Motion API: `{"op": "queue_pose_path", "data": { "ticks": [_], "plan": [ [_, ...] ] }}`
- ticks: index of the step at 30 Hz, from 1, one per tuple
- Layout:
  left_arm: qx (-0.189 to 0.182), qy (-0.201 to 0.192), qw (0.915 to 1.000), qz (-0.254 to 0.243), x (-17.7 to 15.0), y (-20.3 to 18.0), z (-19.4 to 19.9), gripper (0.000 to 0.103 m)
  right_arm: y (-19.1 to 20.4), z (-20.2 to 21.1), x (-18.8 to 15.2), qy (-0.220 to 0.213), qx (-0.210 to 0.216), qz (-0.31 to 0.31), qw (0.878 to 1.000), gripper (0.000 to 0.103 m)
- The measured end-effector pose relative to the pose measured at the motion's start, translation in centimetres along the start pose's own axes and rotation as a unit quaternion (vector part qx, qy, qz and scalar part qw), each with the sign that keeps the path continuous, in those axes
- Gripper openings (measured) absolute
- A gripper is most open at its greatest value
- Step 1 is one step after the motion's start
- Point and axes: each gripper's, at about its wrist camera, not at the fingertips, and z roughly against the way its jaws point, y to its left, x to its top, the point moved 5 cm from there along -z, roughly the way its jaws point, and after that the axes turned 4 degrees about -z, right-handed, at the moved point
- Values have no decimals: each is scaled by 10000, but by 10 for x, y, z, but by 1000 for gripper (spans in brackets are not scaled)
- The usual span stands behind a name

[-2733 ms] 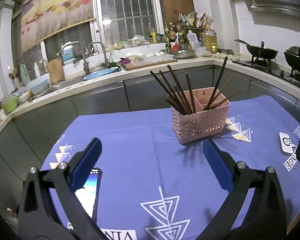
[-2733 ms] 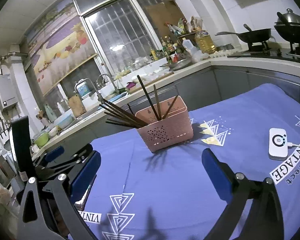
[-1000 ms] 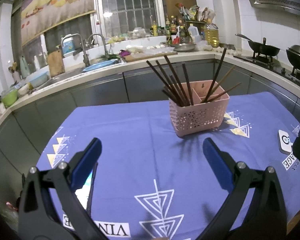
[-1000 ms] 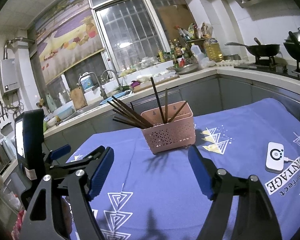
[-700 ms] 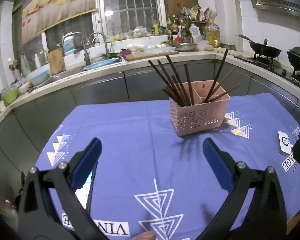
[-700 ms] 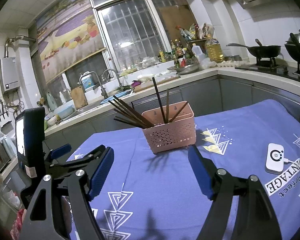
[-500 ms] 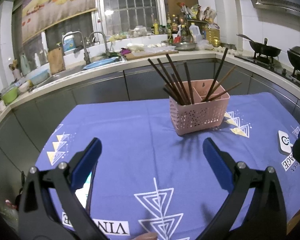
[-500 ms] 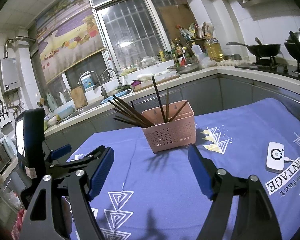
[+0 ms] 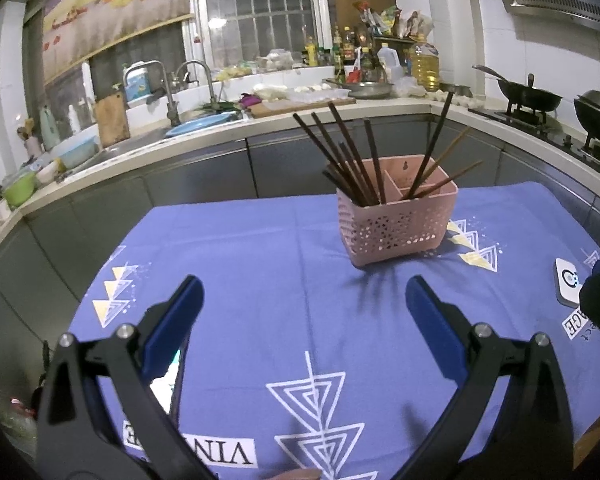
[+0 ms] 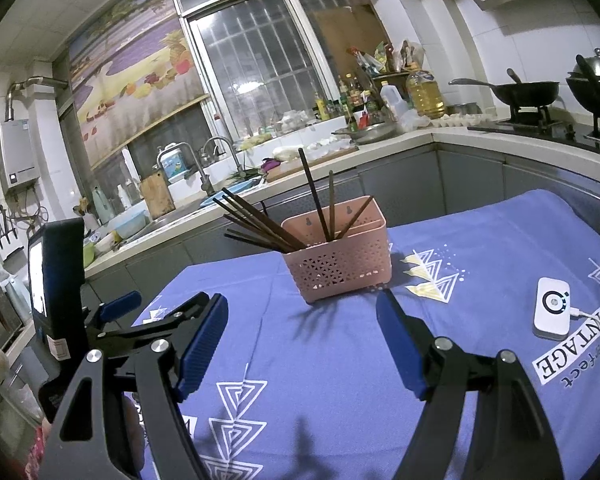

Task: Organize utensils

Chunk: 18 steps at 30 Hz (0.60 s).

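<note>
A pink perforated utensil basket point(image 9: 398, 216) stands on the blue tablecloth point(image 9: 260, 272); it also shows in the right wrist view point(image 10: 340, 256). Several dark chopsticks point(image 9: 344, 152) lean in its left compartment, and a few brown ones point(image 9: 440, 156) lean in the right one. My left gripper point(image 9: 300, 320) is open and empty, well short of the basket. My right gripper point(image 10: 300, 332) is open and empty, also short of the basket. The left gripper point(image 10: 120, 312) shows at the left of the right wrist view.
A white power bank point(image 10: 552, 312) with a cable lies on the cloth at the right. A phone point(image 9: 168, 380) lies on the cloth under my left finger. A kitchen counter point(image 9: 140, 148) with sink, bottles and woks runs behind the table.
Both grippers have drawn back and risen slightly since 2.7 s ago; the right jaws have narrowed a little. Over the last second nothing visibly moves.
</note>
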Motion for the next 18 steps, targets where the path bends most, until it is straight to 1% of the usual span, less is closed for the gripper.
{"op": "queue_pose_path", "data": {
  "ticks": [3, 7, 10, 18],
  "plan": [
    [-34, 99, 9999, 28, -4, 2, -1, 97, 0, 0, 1, -3, 1, -3, 10000, 76],
    [51, 204, 9998, 55, -4, 2, -1, 97, 0, 0, 0, 4, 6, -18, 10000, 76],
    [34, 246, 9997, 35, -6, 1, 0, 97, 0, 0, 0, 5, -1, -13, 10000, 76],
    [24, 160, 9999, 49, -2, 2, 3, 97, -1, 0, 1, 13, 7, -32, 10000, 76]
  ]
}}
